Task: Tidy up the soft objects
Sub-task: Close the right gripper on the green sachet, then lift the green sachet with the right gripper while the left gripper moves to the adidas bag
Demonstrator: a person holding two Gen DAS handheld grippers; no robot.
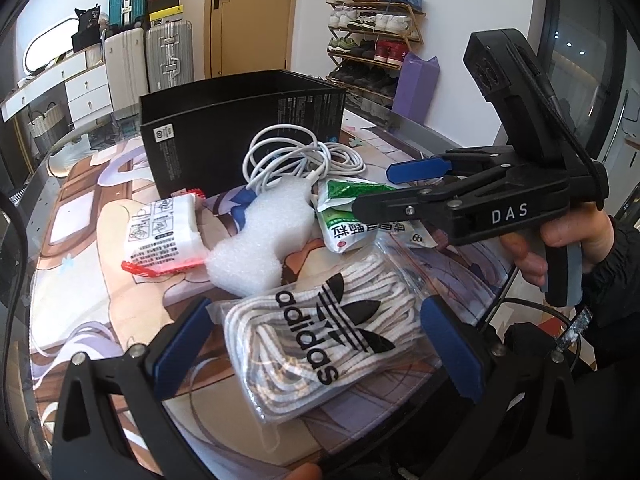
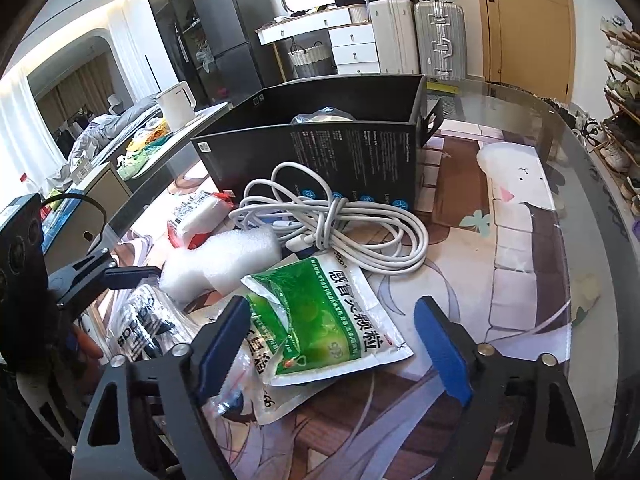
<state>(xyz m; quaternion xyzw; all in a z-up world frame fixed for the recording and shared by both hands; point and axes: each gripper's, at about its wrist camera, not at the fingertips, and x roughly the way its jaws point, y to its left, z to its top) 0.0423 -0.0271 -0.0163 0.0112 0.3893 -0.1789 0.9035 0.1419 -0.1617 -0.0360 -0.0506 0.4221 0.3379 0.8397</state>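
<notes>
1. Nearest the left wrist camera, the left gripper (image 1: 316, 344) hangs with its jaws spread wide on either side of the clear adidas bag (image 1: 320, 344) of white laces, not pressing it.
2. That bag lies on the printed mat (image 1: 80, 280), well in front of the black box (image 1: 240, 128), which serves as landmark here.
3. The right gripper (image 2: 332, 344) is likewise released, jaws apart over the green sachet (image 2: 320, 320); a second sachet (image 2: 256, 384) lies partly under it.
4. The black box stands open-topped at the far side of the mat; inside it a clear plastic packet (image 2: 324, 114) shows just above the rim, its contents unclear.
5. Just in front of the box lies a coiled white cable (image 2: 332, 216).
6. The white foam piece (image 2: 220, 256) sits in front of the box, between the cable and the adidas bag.
7. A white packet with red edges (image 1: 164, 236) lies in front of the box's left corner, beside the foam.
</notes>
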